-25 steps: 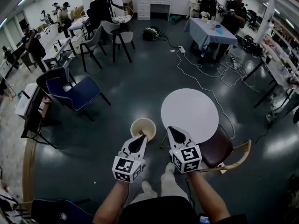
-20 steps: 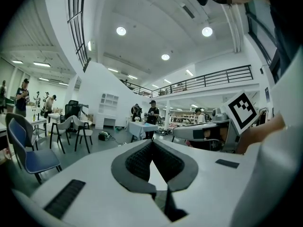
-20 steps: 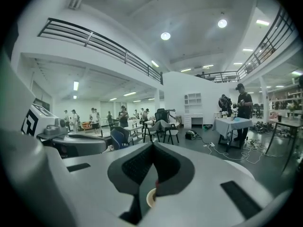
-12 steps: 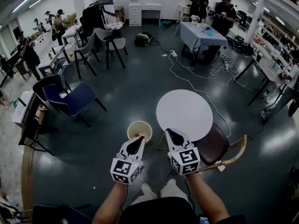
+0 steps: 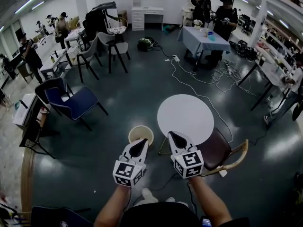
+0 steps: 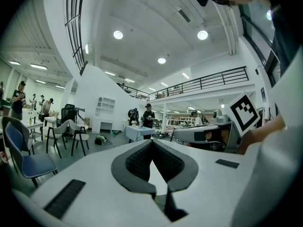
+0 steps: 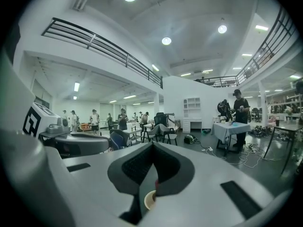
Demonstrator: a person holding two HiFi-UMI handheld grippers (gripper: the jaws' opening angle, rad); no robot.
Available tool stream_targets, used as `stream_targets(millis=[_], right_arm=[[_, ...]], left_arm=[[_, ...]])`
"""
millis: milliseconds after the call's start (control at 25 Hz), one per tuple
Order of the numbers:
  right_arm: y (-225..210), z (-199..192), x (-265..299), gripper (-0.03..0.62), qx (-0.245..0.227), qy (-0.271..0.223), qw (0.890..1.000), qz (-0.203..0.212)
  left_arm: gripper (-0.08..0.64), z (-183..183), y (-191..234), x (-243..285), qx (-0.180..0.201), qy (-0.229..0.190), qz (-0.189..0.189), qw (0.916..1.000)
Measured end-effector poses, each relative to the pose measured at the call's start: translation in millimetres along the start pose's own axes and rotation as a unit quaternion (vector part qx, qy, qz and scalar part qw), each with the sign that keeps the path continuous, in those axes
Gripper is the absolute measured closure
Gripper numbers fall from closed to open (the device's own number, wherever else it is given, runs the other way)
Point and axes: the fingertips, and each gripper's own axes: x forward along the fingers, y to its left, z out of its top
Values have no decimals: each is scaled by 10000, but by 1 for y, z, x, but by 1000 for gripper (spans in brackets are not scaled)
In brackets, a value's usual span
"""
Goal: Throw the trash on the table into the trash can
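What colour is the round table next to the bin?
The table is plain white all over. The head view shows it best.

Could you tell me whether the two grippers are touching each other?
Apart. The head view shows dark floor between the left gripper and the right gripper along their whole length.

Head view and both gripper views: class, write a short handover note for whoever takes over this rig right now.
Left tongs: shut, no trash visible in them.
Right tongs: shut, empty.
Both are held side by side in front of the person. The left tongs' tip is over the near rim of the cream round trash can, which stands on the floor beside the white round table.
Done: no trash shows on the tabletop.
Left: probably nothing. The can's contents can't be made out, so check them.
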Motion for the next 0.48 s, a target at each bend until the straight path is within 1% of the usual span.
stream_targets(millis=[480], right_arm=[[-9,-2,-19,574,38,-45,10000,5]], left_arm=[[552,-4,-21,6,-6,-2,13,10000]])
